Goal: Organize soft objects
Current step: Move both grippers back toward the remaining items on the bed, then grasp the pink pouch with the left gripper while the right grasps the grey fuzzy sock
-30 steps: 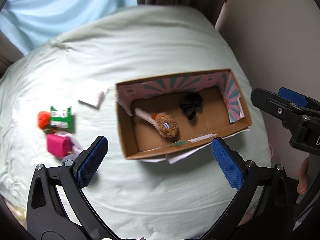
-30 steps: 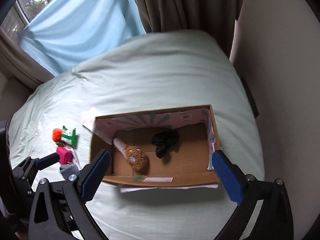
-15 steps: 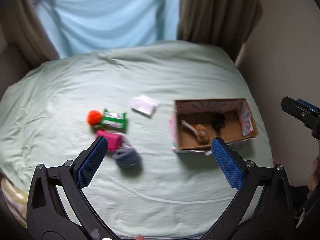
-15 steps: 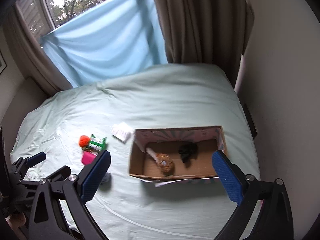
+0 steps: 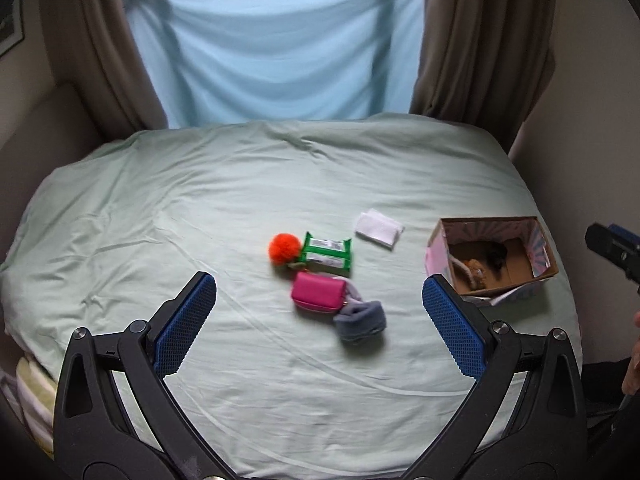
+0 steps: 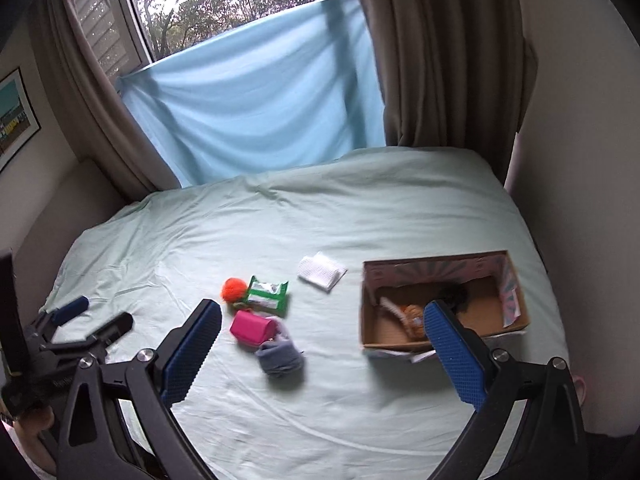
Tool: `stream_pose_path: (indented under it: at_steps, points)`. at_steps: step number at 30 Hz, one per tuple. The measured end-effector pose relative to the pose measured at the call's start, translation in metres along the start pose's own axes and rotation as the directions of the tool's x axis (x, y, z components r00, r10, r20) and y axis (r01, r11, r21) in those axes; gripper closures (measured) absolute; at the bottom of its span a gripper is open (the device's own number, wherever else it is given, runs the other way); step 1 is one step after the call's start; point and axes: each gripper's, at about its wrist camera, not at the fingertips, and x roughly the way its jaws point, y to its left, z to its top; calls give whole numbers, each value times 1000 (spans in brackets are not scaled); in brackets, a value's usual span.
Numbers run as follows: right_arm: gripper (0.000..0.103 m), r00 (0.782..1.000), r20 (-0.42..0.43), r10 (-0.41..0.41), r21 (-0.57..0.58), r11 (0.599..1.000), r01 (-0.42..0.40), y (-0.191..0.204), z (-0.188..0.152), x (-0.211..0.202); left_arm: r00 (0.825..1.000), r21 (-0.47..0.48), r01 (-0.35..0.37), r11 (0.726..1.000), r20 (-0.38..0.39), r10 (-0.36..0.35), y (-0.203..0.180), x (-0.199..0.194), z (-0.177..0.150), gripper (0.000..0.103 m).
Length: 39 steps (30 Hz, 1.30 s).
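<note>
Plainly, both tools hang above the bed (image 5: 224, 184) with nothing in them: the left tool (image 5: 319, 312) has its blue pads spread wide apart, and the right tool (image 6: 322, 340) is equally wide and empty. In the left wrist view a cluster of loose things lies near the centre of the sheet: an orange pom-pom (image 5: 284, 247) touching a green packet (image 5: 328, 251) at its 3 o'clock, a pink pouch (image 5: 319, 297) just below at 6 o'clock, and a grey sock (image 5: 360, 321) bunched against the pouch's lower right corner. A white folded cloth (image 5: 378, 229) lies apart at about 1 o'clock from the packet.

The cardboard box (image 5: 540, 270) sits at 3 o'clock, near the bed's right edge, open at the top, probably so things can be dropped in from above. It already holds a brown plush toy (image 6: 414, 316) and something black (image 6: 456, 294), so the sorting looks partly done.

The left tool frames the cluster, with the pouch and sock between its pads, which suggests one of them is the next pick. The sock should squash easily; the pouch touching it may drag along.
</note>
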Motion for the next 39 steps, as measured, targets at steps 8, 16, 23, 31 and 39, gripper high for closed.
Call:
stream_pose_path:
  at_steps: [8,16,23,31,39]
  points:
    - [2,999,-31,-13,12,1000,13,57,-18,32,999,0,42,999,-29,-42,68,24,-1,0]
    - [2,995,-93,-29,34,999,32,93,-43,92,992,141,106,984,-77,-96,92,81,-4,0]
    - [2,986,-164,-34,23,999,38,100,-66,157,982,350,174,921,-134,-134,76,153,-22,0]
    - [2,966,-257,-16,5,1000,18,81,-94,228,966,665,256,702,-197,-165,24,238,-54,0]
    - [2,937,-349,23,-75,996,-53,66,-130,294,942,829,336,446,-284,-181,-16,310,-89,0]
